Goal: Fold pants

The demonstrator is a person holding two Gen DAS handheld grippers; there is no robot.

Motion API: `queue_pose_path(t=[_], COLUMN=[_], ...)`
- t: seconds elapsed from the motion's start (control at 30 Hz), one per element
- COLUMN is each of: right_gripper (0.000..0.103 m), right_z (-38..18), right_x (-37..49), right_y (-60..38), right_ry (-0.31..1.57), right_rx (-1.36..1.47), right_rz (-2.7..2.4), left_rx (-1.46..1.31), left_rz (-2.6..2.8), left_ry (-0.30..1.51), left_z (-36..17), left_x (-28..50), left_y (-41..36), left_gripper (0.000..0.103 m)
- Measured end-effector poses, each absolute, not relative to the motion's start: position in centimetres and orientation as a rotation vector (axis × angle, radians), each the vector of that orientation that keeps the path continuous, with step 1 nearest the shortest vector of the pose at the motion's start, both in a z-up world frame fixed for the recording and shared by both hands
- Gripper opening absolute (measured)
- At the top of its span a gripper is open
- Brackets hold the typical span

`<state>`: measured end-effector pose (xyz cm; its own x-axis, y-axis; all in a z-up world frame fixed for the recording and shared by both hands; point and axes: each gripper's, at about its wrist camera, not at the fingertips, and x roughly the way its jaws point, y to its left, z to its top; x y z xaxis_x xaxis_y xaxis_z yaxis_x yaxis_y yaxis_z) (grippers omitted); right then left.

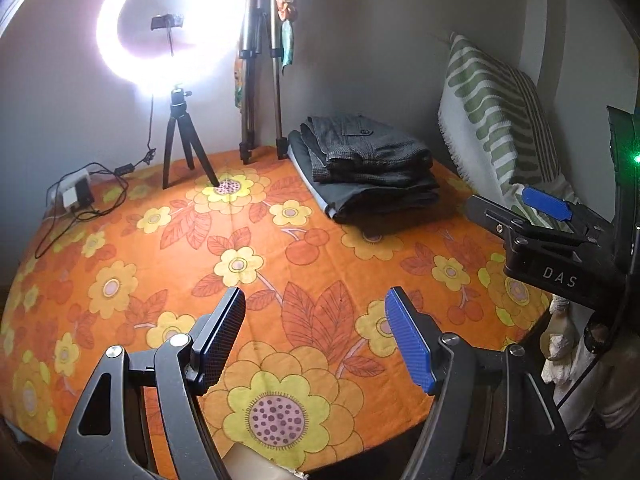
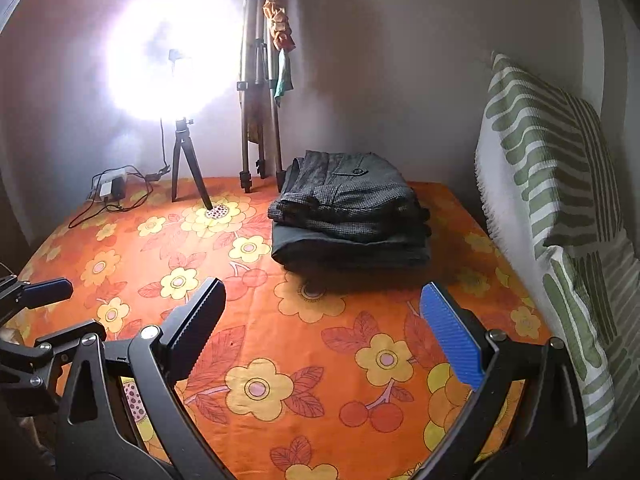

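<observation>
A stack of folded dark grey pants [image 1: 368, 164] [image 2: 352, 208] lies at the far side of the orange flowered cloth [image 1: 260, 272] [image 2: 288, 344], near the wall. My left gripper [image 1: 316, 332] is open and empty, held over the near part of the cloth, well short of the stack. My right gripper [image 2: 324, 332] is open and empty too, closer to the stack but apart from it. The right gripper also shows at the right edge of the left wrist view [image 1: 532, 208]; the left gripper shows at the left edge of the right wrist view [image 2: 44, 292].
A lit ring light on a small black tripod [image 1: 180, 136] [image 2: 184, 160] stands at the back left, with a charger and cables [image 1: 76, 196] [image 2: 112, 190] beside it. A tall folded tripod [image 1: 260, 80] [image 2: 258, 112] leans on the wall. A green-striped pillow [image 1: 496, 120] [image 2: 560, 208] stands at the right.
</observation>
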<state>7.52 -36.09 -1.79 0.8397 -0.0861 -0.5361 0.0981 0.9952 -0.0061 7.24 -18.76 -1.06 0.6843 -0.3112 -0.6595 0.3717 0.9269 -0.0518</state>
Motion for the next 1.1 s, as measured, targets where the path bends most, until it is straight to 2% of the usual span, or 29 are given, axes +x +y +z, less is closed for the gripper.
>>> queue_pose_path(t=[1.1], right_gripper=[0.1], right_z=[-1.92], right_x=[7.34], right_y=[-36.07], right_ry=[0.568], right_rx=[0.015], right_rz=[-0.095], left_rx=[0.114], left_rz=[-0.361], left_ry=[0.701], left_z=[-0.95], left_x=[6.78], left_y=[-18.43], left_gripper=[0.072])
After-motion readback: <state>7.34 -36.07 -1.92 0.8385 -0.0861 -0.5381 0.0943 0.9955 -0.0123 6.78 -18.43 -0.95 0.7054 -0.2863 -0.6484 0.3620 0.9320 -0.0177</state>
